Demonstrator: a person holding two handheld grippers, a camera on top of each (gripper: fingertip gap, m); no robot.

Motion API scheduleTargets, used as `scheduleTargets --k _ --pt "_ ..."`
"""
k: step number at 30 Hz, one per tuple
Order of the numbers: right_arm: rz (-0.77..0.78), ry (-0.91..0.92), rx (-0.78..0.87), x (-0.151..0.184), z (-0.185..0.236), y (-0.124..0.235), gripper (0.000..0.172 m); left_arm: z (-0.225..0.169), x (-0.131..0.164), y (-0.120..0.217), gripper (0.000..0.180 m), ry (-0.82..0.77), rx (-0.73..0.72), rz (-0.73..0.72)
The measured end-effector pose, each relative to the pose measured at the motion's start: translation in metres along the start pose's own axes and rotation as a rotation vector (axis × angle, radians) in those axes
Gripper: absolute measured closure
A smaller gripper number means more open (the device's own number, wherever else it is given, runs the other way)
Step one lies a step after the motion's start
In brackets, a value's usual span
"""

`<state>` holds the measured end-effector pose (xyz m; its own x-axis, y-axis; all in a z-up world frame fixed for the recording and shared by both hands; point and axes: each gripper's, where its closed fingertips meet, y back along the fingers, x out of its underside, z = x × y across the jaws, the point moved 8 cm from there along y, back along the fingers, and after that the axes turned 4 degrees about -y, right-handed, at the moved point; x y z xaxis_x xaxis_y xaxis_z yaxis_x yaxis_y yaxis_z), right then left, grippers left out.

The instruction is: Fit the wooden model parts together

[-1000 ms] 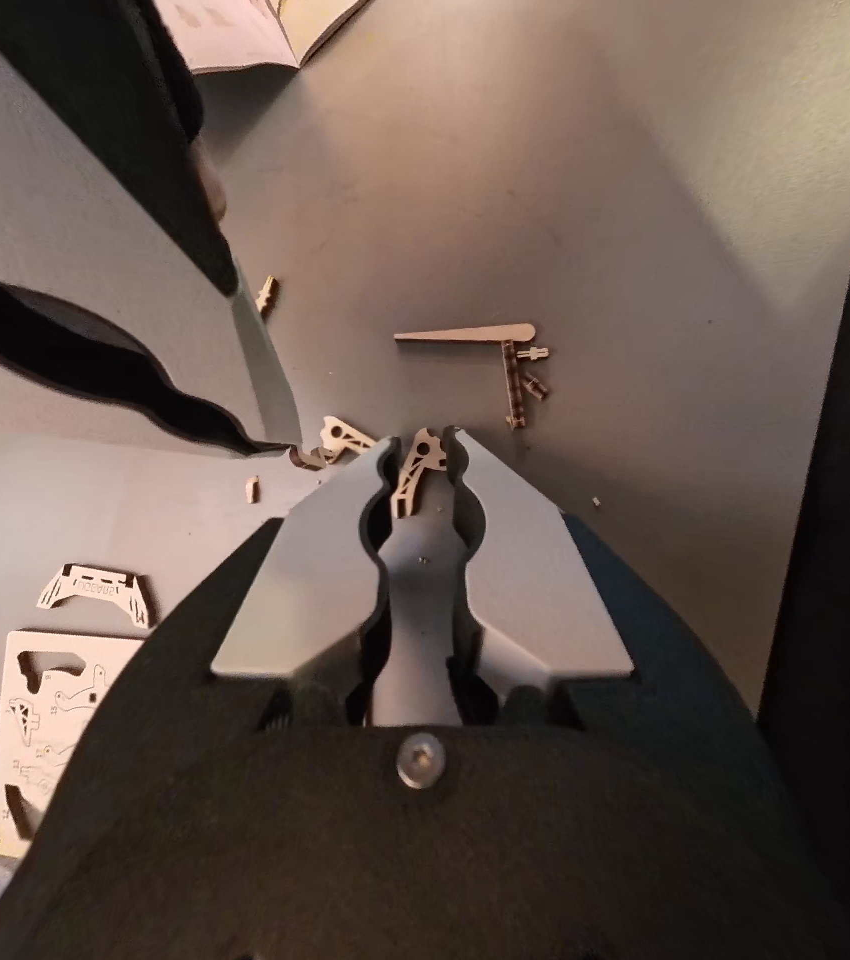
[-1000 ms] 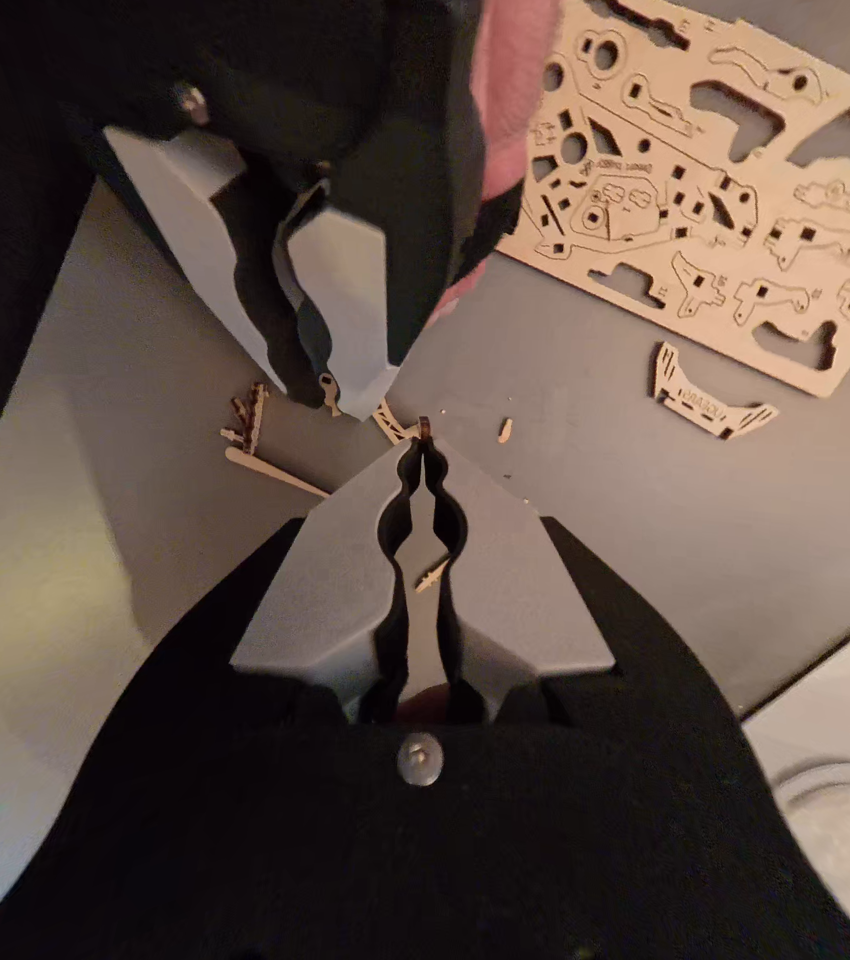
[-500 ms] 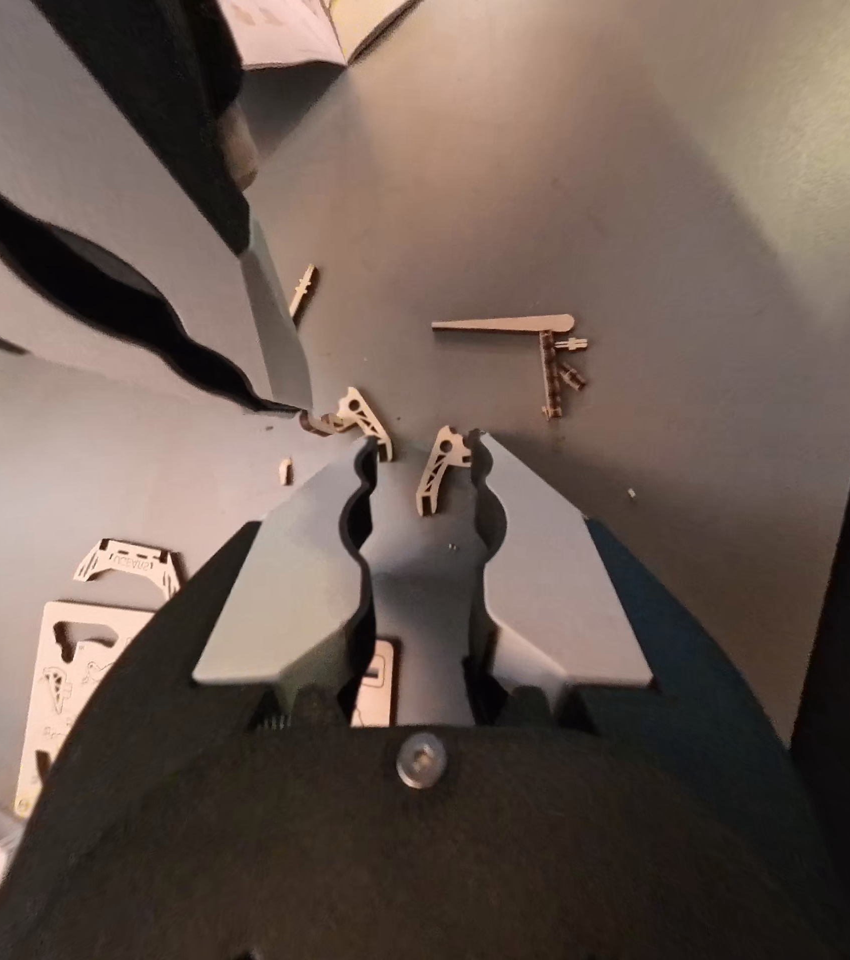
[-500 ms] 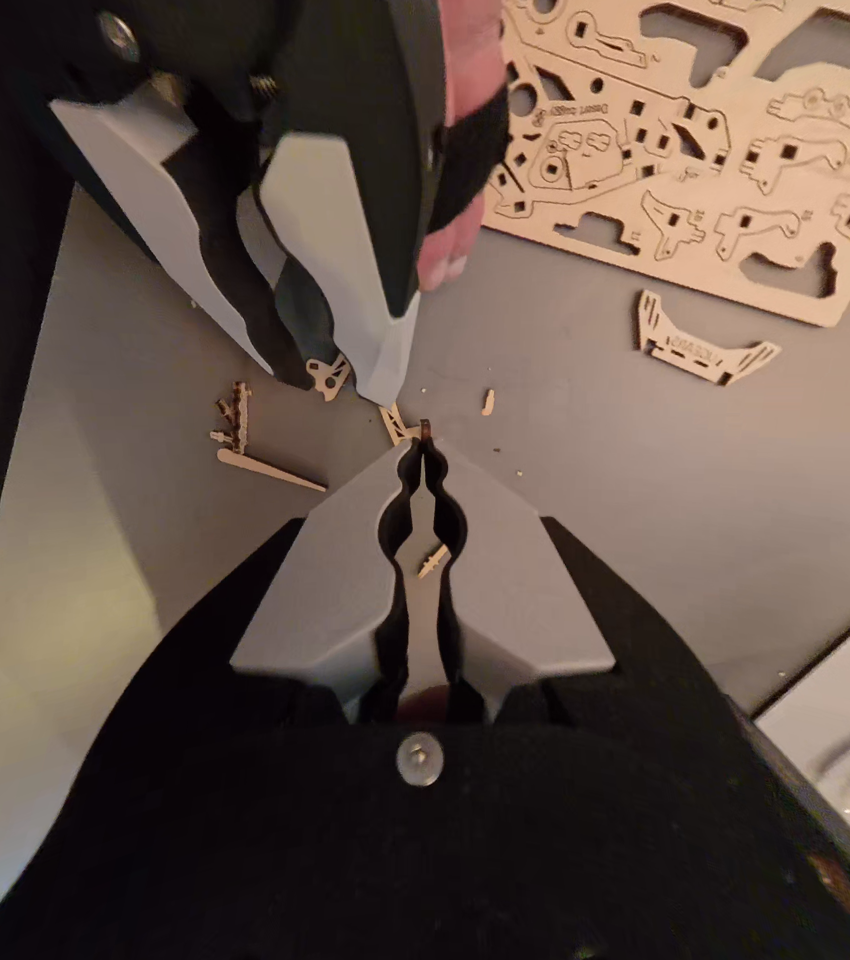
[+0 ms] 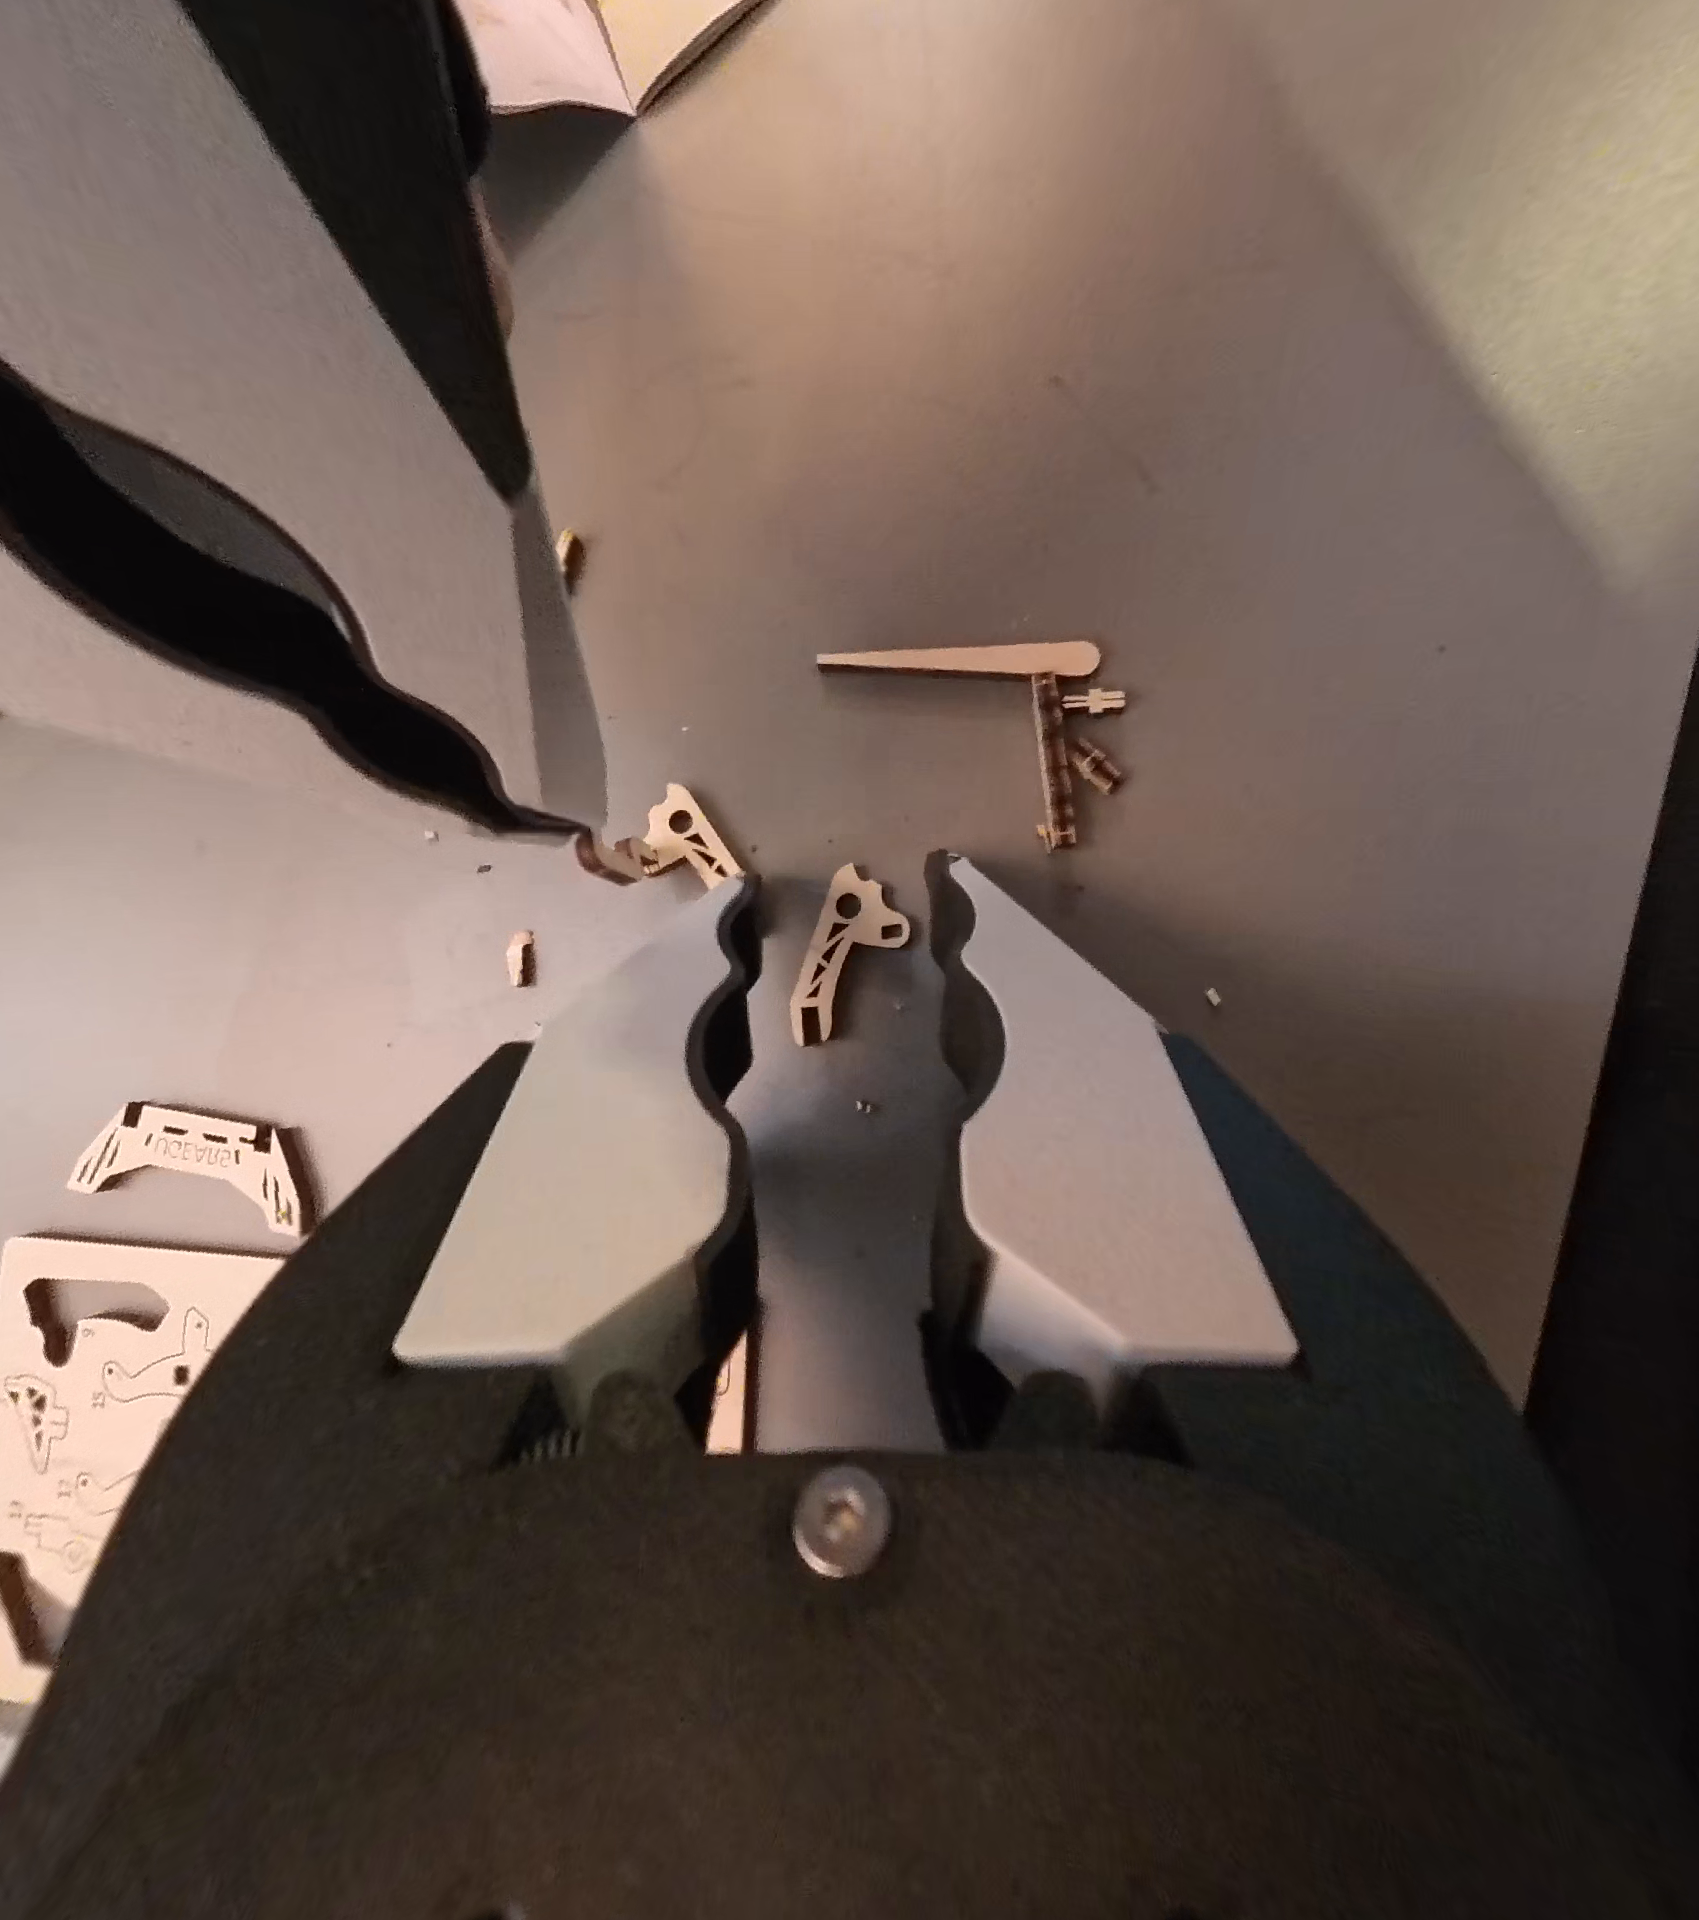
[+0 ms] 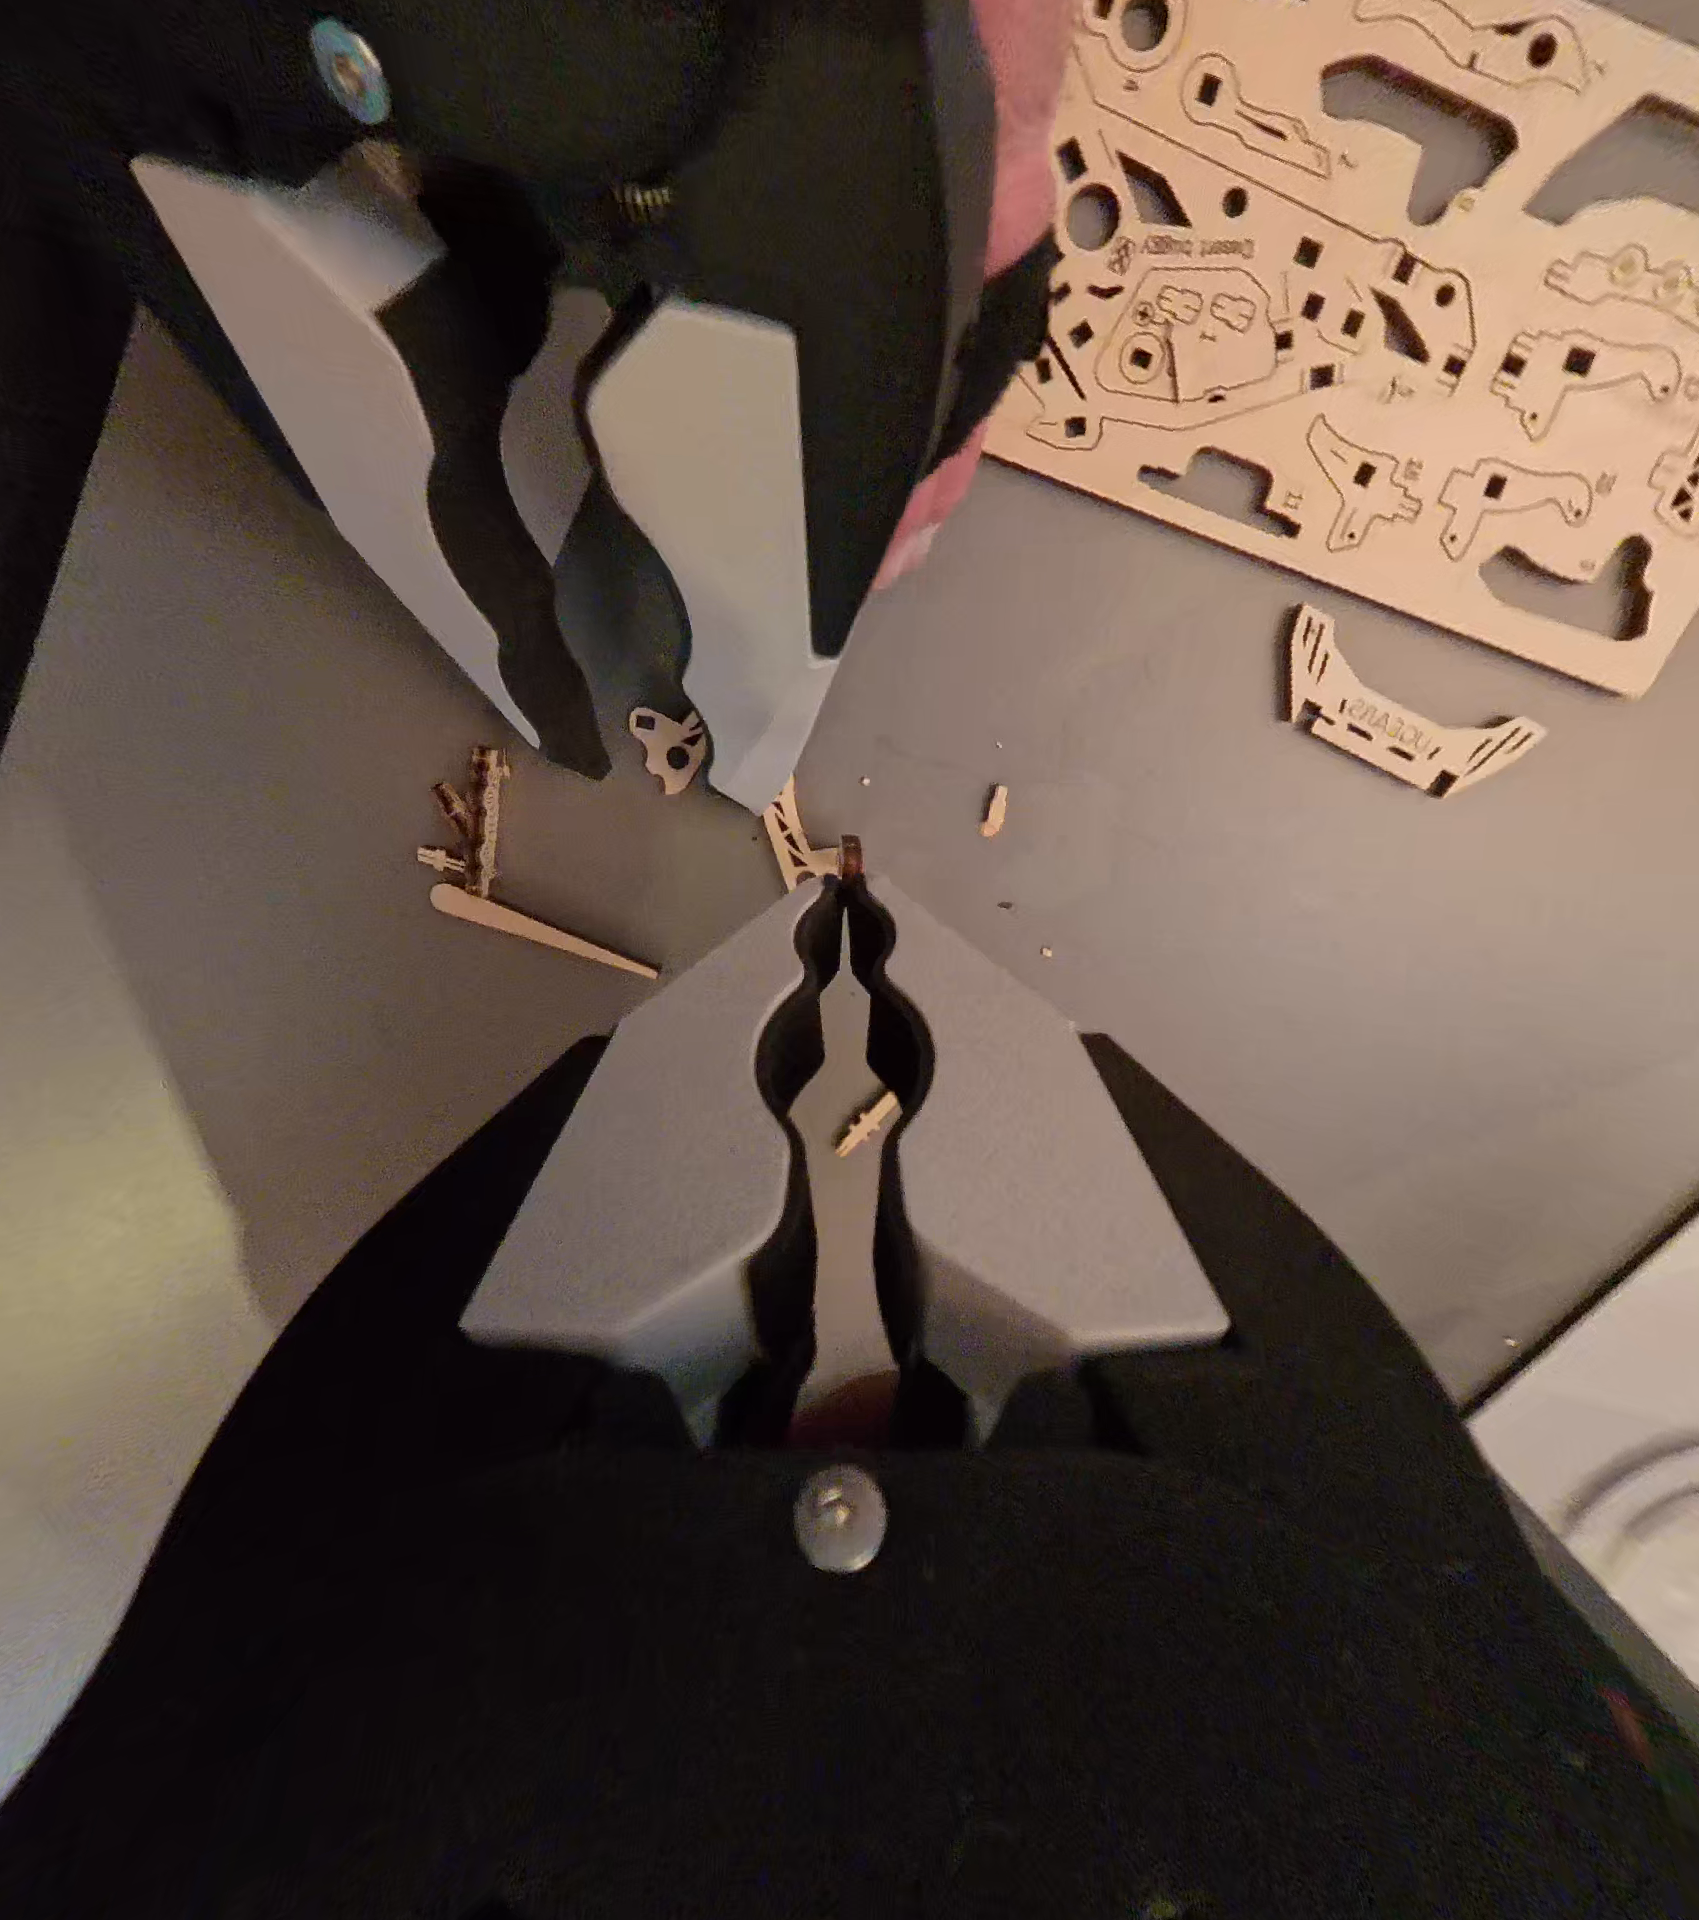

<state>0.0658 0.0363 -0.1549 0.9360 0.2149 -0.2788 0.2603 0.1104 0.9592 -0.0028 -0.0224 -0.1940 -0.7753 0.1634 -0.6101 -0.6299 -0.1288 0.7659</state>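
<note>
My left gripper (image 5: 843, 878) is open low over the grey table (image 5: 1240, 416). A pale wooden bracket part (image 5: 840, 961) lies flat between its fingers, with a gap on each side. It also shows in the right wrist view (image 6: 668, 750) between the left gripper's (image 6: 673, 779) open fingers. My right gripper (image 6: 840, 883) is shut on a small dark-edged wooden piece (image 6: 852, 857). In the left wrist view this gripper (image 5: 580, 831) holds that piece (image 5: 611, 860) against a second bracket part (image 5: 691, 847) that lies on the table.
A tapered wooden stick (image 5: 959, 660), a toothed strip (image 5: 1053, 769) and small pegs (image 5: 1094, 701) lie beyond my left gripper. A cut-out wooden sheet (image 6: 1344, 312) and a curved slotted part (image 6: 1396, 727) lie to the right. A small peg (image 6: 866, 1122) lies under my right gripper. A white object (image 6: 1655, 1455) is at lower right. The tips of one gripper are about 5 cm away from the tips of the other.
My left gripper opened and let go of the bracket part, which now lies on the table between its fingers. My right gripper stayed shut on its small piece.
</note>
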Motion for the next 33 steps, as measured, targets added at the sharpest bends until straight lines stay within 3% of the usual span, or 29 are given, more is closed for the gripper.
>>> scheduleTargets --k 7,26,33 --pt "0.033 0.133 0.043 -0.004 0.008 -0.001 0.172 0.000 0.000 0.000 0.150 -0.012 0.001 -0.002" --pt "0.032 0.071 -0.012 -0.004 0.003 -0.003 0.172 0.000 0.001 0.001 0.152 -0.007 0.005 -0.017" --pt "0.001 0.057 -0.004 -0.003 0.003 -0.003 0.172 0.008 -0.001 0.019 0.144 0.001 -0.092 -0.097"
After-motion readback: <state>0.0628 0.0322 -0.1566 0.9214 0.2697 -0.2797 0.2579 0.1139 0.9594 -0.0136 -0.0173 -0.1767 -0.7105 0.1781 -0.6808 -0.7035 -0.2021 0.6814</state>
